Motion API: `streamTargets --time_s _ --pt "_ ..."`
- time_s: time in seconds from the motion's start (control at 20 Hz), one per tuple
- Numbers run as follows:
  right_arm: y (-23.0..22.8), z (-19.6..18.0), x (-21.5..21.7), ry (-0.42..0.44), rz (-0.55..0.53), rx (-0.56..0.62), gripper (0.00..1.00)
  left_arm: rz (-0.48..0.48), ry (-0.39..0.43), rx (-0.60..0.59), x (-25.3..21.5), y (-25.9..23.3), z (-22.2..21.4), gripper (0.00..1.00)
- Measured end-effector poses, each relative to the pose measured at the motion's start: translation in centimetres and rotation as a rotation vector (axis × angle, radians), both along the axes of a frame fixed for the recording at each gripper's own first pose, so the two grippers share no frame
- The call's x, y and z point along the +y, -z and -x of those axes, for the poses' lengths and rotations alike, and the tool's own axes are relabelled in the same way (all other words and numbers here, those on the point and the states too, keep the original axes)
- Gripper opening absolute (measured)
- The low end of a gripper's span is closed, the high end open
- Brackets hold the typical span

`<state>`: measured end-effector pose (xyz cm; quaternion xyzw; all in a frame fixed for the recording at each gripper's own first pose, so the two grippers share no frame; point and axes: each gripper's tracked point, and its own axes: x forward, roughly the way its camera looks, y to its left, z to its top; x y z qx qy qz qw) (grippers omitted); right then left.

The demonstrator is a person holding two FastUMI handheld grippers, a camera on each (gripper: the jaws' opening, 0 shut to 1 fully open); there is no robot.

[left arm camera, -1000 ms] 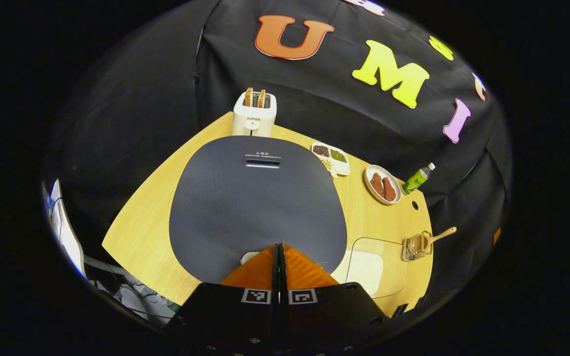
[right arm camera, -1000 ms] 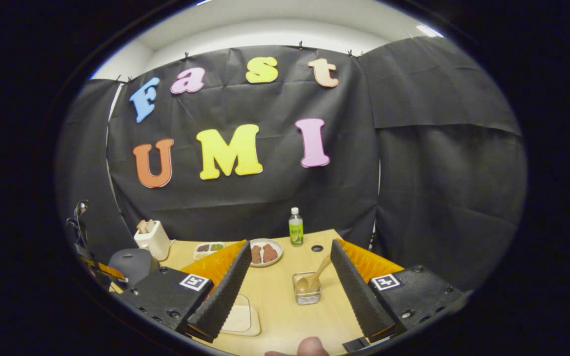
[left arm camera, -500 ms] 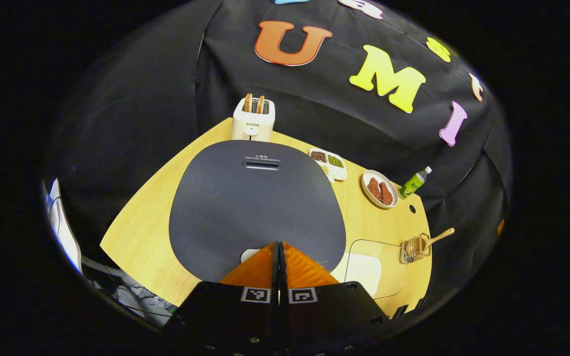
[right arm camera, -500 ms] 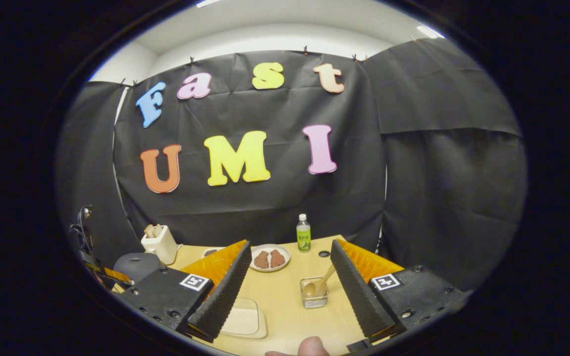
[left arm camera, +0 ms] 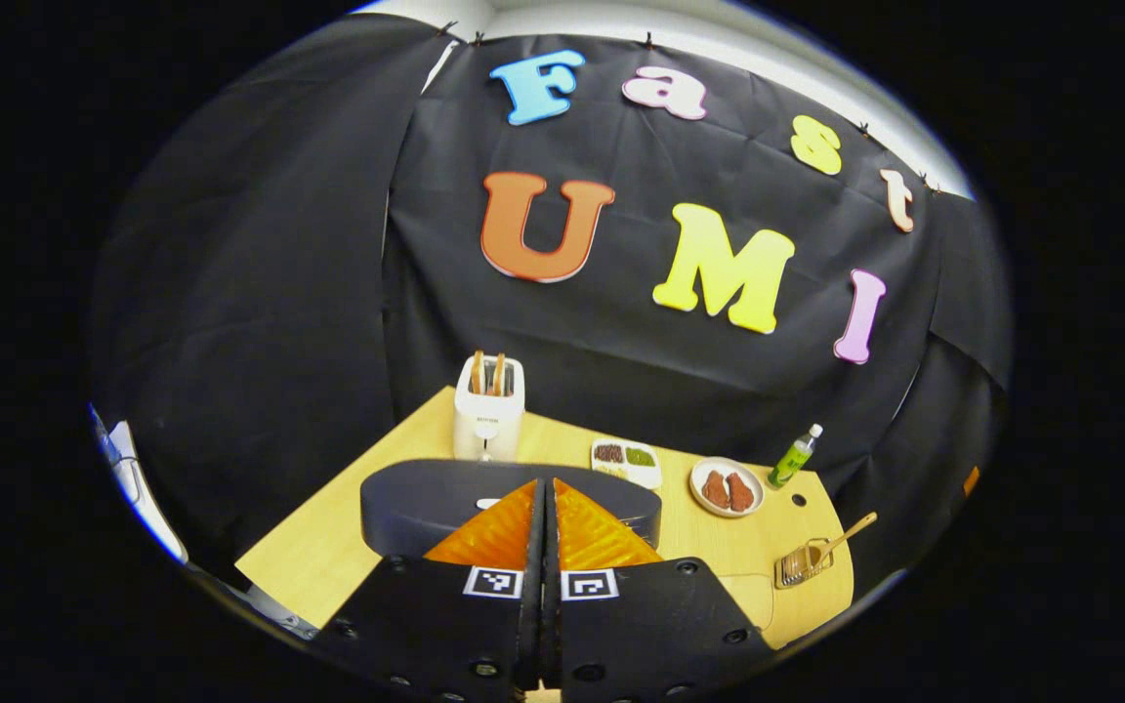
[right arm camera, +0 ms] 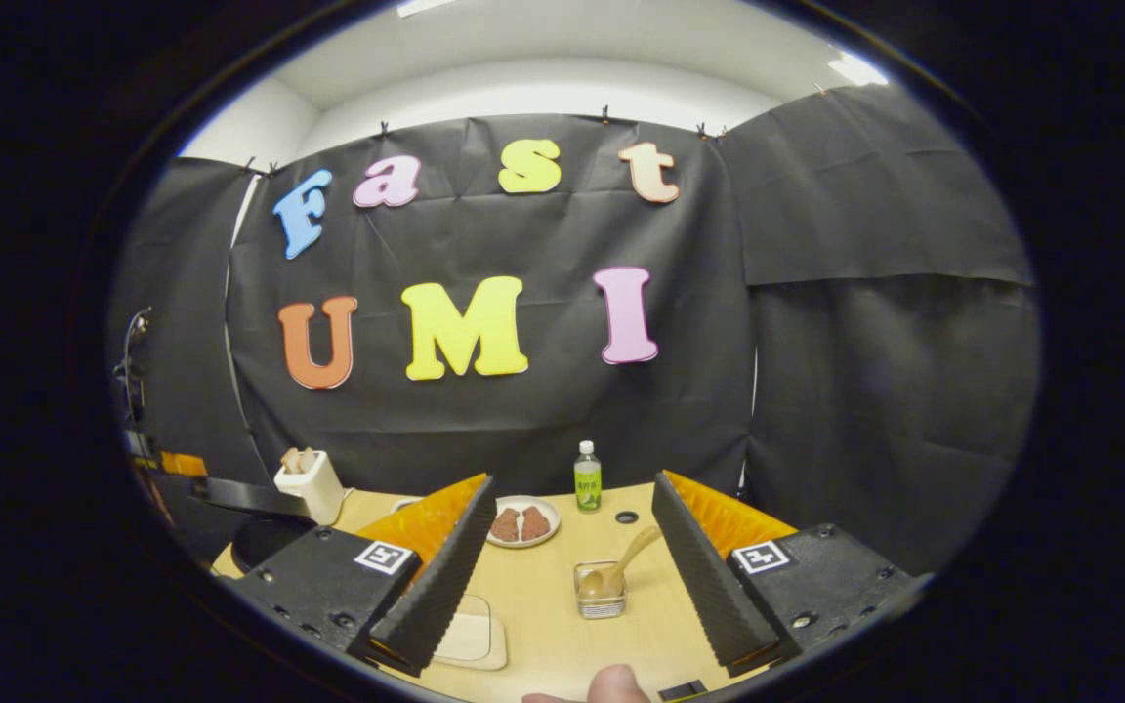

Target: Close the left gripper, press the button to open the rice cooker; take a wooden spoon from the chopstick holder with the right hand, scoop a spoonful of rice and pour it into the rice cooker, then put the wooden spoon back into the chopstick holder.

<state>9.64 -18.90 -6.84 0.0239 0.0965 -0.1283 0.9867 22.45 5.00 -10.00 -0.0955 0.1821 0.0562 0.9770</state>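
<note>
On the wooden table (right arm camera: 562,625), the rice cooker (left arm camera: 509,508) has its lid raised while the wooden spoon (right arm camera: 621,571) waits in the chopstick holder (right arm camera: 602,594).
Clenched tight with its fingers pressed together on nothing, the left gripper (left arm camera: 543,508) sits just in front of the cooker's lid, whose dark edge shows edge-on. Spread wide and bare, the right gripper (right arm camera: 572,547) hangs over the table with the holder between its fingers farther off, the spoon's handle leaning right. Behind stand a toaster (left arm camera: 490,420), a divided dish (left arm camera: 626,461), a plate (left arm camera: 727,486) and a green bottle (right arm camera: 587,478). A rice container (right arm camera: 465,640) lies near the right gripper's left finger.
</note>
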Motion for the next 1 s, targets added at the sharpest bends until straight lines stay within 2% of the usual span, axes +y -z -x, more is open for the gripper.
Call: streamTargets --time_s 0.05,0.2,0.25,0.3,0.35,0.4,0.45,0.5,0.65,0.7,0.75,0.8,0.9,0.95,1.0 --pt "0.0 0.1 -0.3 0.003 -0.002 -0.002 0.96 0.0 -0.005 -0.041 0.1 -1.6 0.0 0.01" --pt "0.2 0.0 -0.9 -0.004 -0.009 0.001 0.96 -0.003 -0.011 -0.114 -0.1 -4.8 0.6 0.02" --pt "0.5 -0.1 -1.2 -0.004 -0.011 0.008 1.0 -0.01 -0.004 -0.128 -0.5 -5.5 1.1 0.02" --pt "0.9 -0.2 -1.5 -0.002 -0.011 0.016 1.0 -0.02 0.015 -0.14 -1.0 -6.1 1.7 0.19" --pt "1.4 -0.3 -1.6 -0.004 -0.011 0.024 1.0 -0.035 0.026 -0.156 -1.4 -6.6 2.1 0.09" --pt "1.7 -0.4 -1.7 -0.008 -0.012 0.033 1.0 -0.05 0.036 -0.173 -1.9 -7.1 2.5 0.17" --pt "2.2 -0.4 -1.8 -0.012 -0.013 0.042 1.0 -0.065 0.039 -0.185 -2.3 -7.5 3.2 0.14" --pt "2.5 -0.4 -2.0 -0.017 -0.011 0.048 0.97 -0.073 0.04 -0.191 -2.8 -7.5 3.5 0.28" --pt "3.8 -0.8 -2.6 -0.032 -0.003 0.064 0.97 -0.108 0.034 -0.209 -3.9 -8.0 4.9 0.82" --pt "4.6 -1.0 -2.7 -0.04 -0.011 0.078 1.0 -0.119 0.038 -0.218 -4.2 -8.0 5.2 1.0" --pt "5.5 -1.2 -2.8 -0.047 -0.021 0.093 1.0 -0.13 0.032 -0.229 -4.5 -8.2 5.4 0.95" --pt "6.4 -1.5 -3.1 -0.053 -0.029 0.11 1.0 -0.135 0.03 -0.24 -4.7 -8.5 5.4 1.0" --pt "8.2 -2.2 -3.6 -0.058 -0.044 0.141 0.97 -0.152 0.028 -0.256 -5.4 -8.7 5.5 0.84" --pt "9.1 -2.7 -3.8 -0.062 -0.05 0.154 0.97 -0.163 0.027 -0.255 -5.6 -8.4 5.2 0.95" --pt "9.9 -3.2 -4.1 -0.069 -0.054 0.168 0.96 -0.166 0.028 -0.247 -5.9 -8.2 5.0 0.94"
